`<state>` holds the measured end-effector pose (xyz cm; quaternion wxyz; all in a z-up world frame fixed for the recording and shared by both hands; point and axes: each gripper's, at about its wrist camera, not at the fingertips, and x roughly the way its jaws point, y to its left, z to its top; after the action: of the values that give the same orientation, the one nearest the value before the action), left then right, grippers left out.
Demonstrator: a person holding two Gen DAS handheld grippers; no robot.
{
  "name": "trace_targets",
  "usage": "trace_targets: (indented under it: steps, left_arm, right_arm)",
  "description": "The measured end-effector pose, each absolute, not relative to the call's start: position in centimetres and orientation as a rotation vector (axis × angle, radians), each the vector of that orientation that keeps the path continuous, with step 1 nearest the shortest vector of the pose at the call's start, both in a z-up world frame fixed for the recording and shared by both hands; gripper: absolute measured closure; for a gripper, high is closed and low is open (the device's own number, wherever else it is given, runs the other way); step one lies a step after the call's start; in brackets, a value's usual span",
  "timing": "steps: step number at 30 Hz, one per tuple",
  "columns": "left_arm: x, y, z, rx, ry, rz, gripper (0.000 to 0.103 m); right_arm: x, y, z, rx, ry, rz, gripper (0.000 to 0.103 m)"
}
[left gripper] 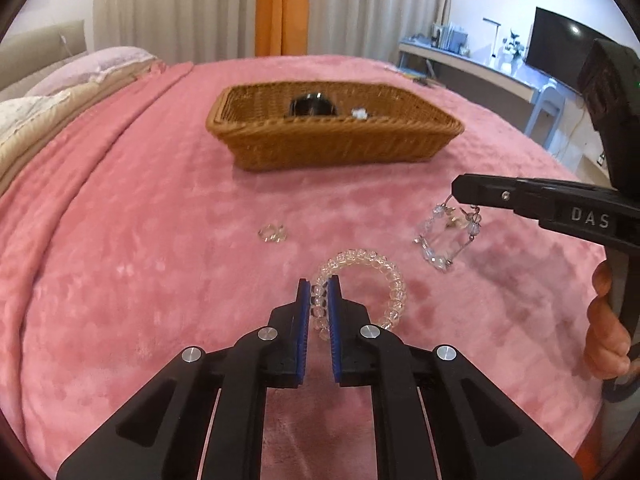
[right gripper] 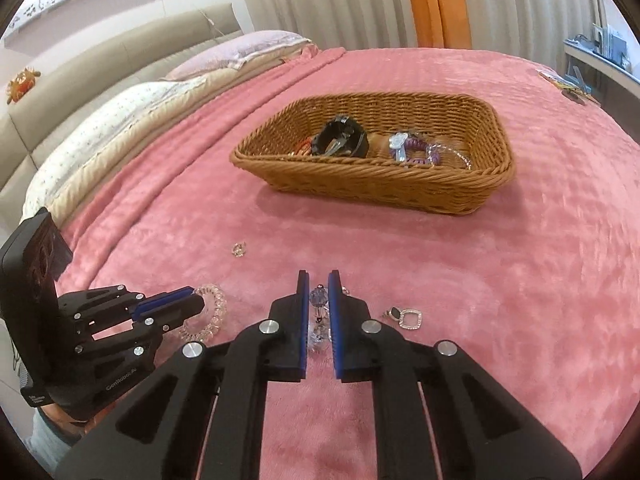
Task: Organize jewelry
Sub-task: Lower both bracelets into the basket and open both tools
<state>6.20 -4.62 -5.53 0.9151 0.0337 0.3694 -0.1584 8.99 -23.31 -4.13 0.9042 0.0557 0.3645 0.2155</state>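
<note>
Left wrist view: a light, springy clear coil bracelet [left gripper: 362,284] is being pinched at its rim by the left gripper [left gripper: 319,296], jaws clenched on it, while a delicate, dangly beaded earring [right gripper: 319,312] is being gripped by the right gripper [right gripper: 319,300], jaws clenched on it, above the pink bed [left gripper: 160,260].

Between your left gripper's [left gripper: 319,296] jaws sits one side of the beaded bracelet [left gripper: 376,280], its loop lying right of them on the blanket [left gripper: 140,240]. A small ring [left gripper: 272,233] lies ahead-left, the basket [left gripper: 332,144] farther ahead. Between your right gripper's [right gripper: 319,296] jaws hangs the bead-and-wire bracelet [right gripper: 319,300]; an earring [right gripper: 408,318] lies just right of them.
</note>
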Motion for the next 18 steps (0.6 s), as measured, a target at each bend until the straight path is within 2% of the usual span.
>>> trace_targets:
  steps: [6,18]
  left_arm:
    - [6.0,-4.5,-4.3,0.036,0.717,-0.332,0.096]
    - [9.4,-5.8,4.3,0.078,0.532,-0.325,0.096]
  right_arm:
    - [8.2,-24.3,-2.5,0.148,0.719,0.454,0.095]
    - [10.3,-25.7,4.8,0.125,0.567,0.382,0.095]
